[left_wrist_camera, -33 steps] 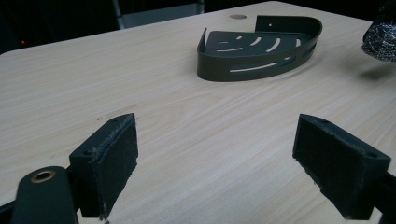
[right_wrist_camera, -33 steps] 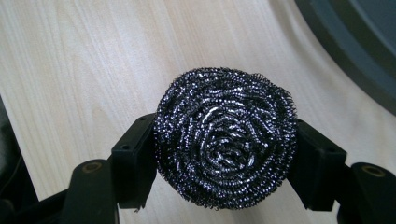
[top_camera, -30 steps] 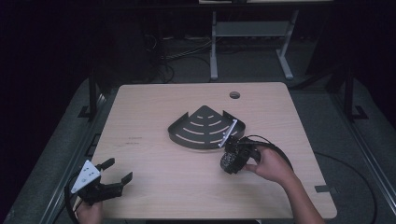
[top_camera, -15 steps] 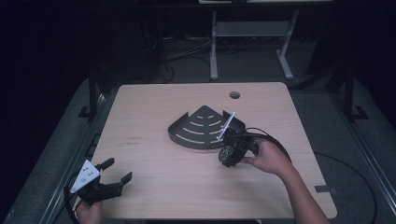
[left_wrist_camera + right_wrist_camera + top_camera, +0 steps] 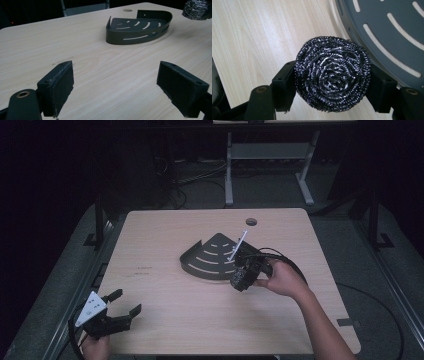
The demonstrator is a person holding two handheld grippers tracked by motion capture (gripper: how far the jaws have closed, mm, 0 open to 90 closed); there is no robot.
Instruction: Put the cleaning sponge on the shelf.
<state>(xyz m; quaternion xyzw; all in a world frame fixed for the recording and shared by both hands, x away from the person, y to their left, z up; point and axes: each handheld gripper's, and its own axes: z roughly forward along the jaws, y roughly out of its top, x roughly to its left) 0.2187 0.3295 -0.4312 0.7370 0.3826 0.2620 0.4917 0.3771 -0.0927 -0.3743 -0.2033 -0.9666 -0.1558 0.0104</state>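
The steel wool scourer point(image 5: 332, 74) is clamped in the right gripper point(image 5: 332, 82) jaws above the table point(image 5: 165, 240), at five o'clock of the slotted corner tray point(image 5: 212, 257), and could be snagged on its rim; the left gripper point(image 5: 116, 86) jaws are held apart

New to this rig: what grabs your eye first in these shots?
The steel wool scourer, a shiny coiled ball clamped in the right gripper, held above the table just beside the rim of the dark slotted corner caddy. That fan-shaped caddy sits mid-table on the pale wood table. Near the front left corner, the left gripper has its jaws wide apart with nothing between them.
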